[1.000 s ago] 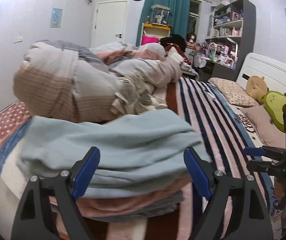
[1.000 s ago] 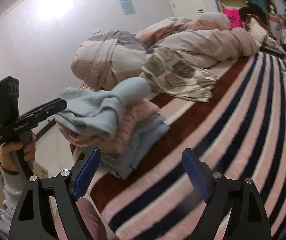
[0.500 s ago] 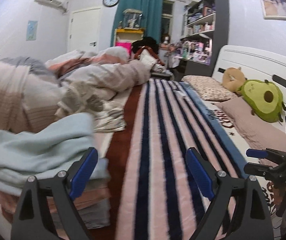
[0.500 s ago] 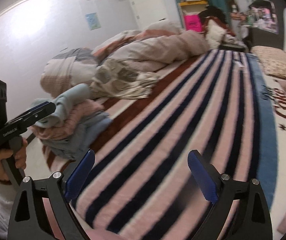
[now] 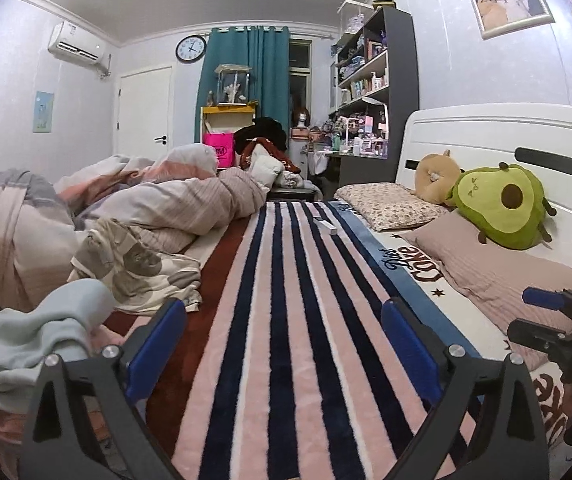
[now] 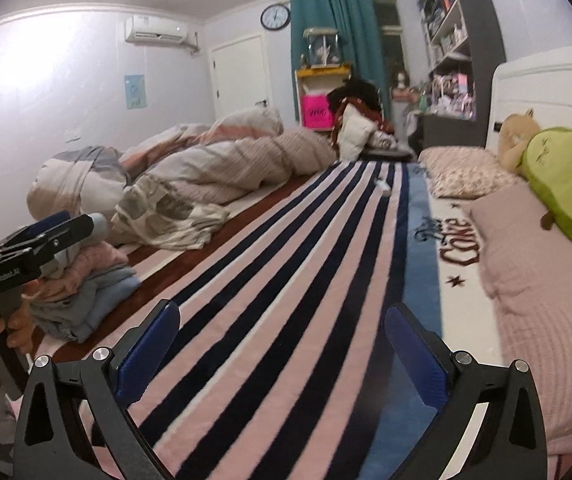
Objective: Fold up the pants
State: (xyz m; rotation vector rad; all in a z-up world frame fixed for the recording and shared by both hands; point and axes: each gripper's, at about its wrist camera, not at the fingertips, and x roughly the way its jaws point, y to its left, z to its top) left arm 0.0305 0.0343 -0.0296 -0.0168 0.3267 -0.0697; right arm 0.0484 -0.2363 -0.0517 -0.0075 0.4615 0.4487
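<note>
A stack of folded clothes lies at the bed's left edge, a light blue piece on top; the right wrist view shows the stack too. Beyond it lies a crumpled cream garment with grey blotches, the same garment lying loose on the bed. My left gripper hovers over the striped blanket, jaws opening, nothing between them. My right gripper hovers likewise, jaws opening and empty. Each sees the other: right gripper, left gripper in front of the stack.
A bunched duvet fills the bed's far left side. Pillows and an avocado plush line the white headboard on the right. A small white object lies on the stripes. Shelves and a desk stand beyond the bed.
Both views have swung right, away from the folded stack and onto the striped blanket. Both pairs of jaws stand a little wider than before.
</note>
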